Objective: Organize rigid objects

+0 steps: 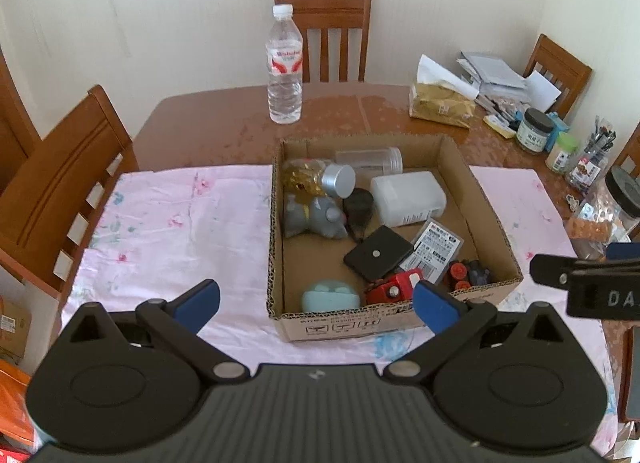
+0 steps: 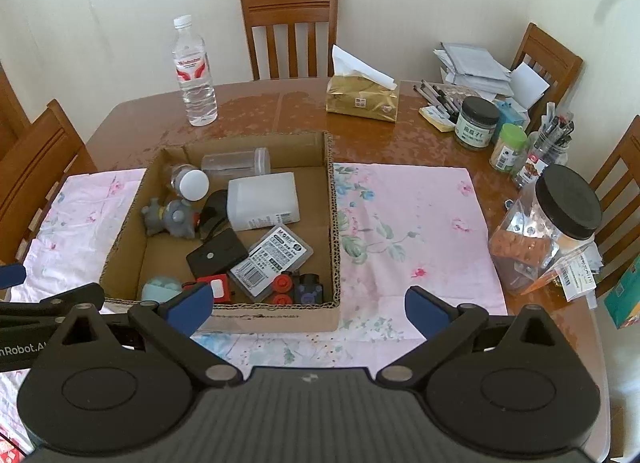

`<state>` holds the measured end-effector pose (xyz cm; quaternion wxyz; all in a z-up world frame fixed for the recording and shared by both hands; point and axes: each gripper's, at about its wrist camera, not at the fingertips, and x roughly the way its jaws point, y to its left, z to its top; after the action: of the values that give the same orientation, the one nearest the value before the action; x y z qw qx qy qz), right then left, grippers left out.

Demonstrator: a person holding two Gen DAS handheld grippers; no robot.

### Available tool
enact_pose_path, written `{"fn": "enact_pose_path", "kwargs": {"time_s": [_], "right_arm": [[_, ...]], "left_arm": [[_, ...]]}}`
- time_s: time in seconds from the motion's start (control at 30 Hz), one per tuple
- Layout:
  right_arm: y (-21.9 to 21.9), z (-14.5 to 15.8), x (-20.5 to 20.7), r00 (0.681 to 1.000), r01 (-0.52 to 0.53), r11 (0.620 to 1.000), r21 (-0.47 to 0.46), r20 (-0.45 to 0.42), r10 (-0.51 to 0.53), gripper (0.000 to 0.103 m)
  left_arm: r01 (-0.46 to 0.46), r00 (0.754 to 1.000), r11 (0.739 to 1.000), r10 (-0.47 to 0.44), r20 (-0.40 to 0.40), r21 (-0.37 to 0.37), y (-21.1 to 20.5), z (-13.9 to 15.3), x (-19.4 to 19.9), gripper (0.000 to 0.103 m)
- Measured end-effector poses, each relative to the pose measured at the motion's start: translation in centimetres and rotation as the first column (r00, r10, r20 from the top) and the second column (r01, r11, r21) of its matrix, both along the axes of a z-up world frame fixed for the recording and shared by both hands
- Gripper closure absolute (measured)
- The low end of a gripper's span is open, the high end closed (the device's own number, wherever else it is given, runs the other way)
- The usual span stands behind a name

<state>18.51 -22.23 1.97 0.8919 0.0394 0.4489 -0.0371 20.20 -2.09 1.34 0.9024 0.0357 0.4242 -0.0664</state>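
Note:
An open cardboard box [image 1: 280, 319] [image 2: 335, 223] sits on a pink floral cloth. It holds several rigid things: a grey toy figure [image 1: 316, 217], a white plastic container [image 1: 408, 194] [image 2: 264, 201], a clear jar [image 1: 370, 161], a black square case [image 1: 378, 252], a labelled flat case [image 2: 280, 259], a red toy [image 1: 394, 288], a mint earbud case [image 1: 330, 295]. My left gripper [image 1: 318, 301] is open and empty above the box's near edge. My right gripper [image 2: 308, 309] is open and empty over the box's near right corner.
A water bottle [image 1: 285, 67] [image 2: 195, 71] stands behind the box. A gold tissue pack [image 2: 362, 97], jars [image 2: 478, 123], pens and papers crowd the table's right side. A big clear jar with a black lid [image 2: 548, 231] stands at the right. Wooden chairs ring the table.

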Motion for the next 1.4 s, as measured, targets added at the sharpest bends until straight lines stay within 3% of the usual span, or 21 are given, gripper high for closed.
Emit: {"fn": "enact_pose_path", "kwargs": {"time_s": [1.4], "right_arm": [[0.2,0.6,-0.2,1.000,-0.003,1.000,-0.011,0.014,0.003,0.000]], "left_arm": [[-0.023,0.999,1.000,0.022,0.028,0.011,-1.0,1.6,-0.7,0.001]]}}
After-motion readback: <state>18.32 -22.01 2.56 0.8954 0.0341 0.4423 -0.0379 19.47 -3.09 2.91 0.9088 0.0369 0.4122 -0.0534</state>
